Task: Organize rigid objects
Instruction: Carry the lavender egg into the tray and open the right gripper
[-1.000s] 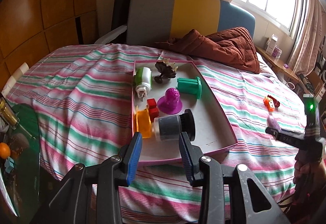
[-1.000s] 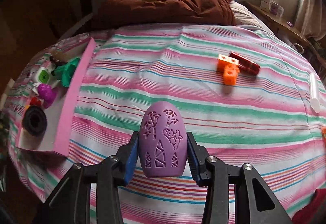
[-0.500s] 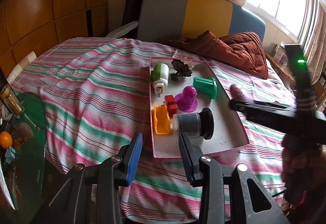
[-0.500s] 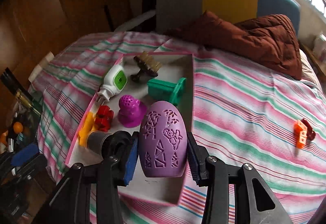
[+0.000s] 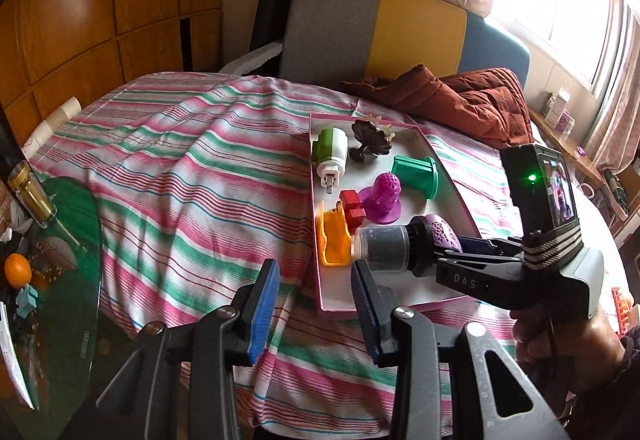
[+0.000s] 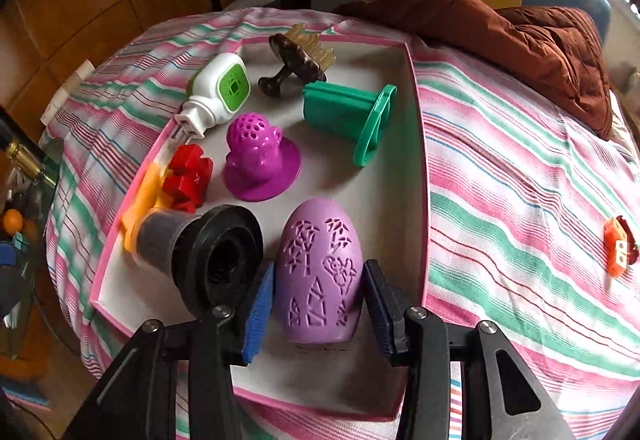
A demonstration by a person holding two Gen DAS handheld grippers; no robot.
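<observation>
Risk, crowding: the black cup [image 6: 192, 252] lies just left of the right gripper [image 6: 320, 300]; a sideways drift on the way down could knock it into the orange piece [image 6: 140, 204] beyond.
Risk, tipping: the purple egg [image 6: 320, 276] is tall and rounded; let go above the floor of the pink tray [image 6: 418, 144], it would likely topple or roll.
Right gripper: 2 blue pads pinch the egg at its lower sides, over the tray's near right part, just left of the tray's right wall; whether the egg touches the floor cannot be told.
Left gripper [image 5: 316, 300]: jaws part-spread, nothing between them, the tray's near corner just ahead.
Left out: an orange block [image 6: 616, 252] well to the right on the striped bedcover [image 6: 520, 176].
</observation>
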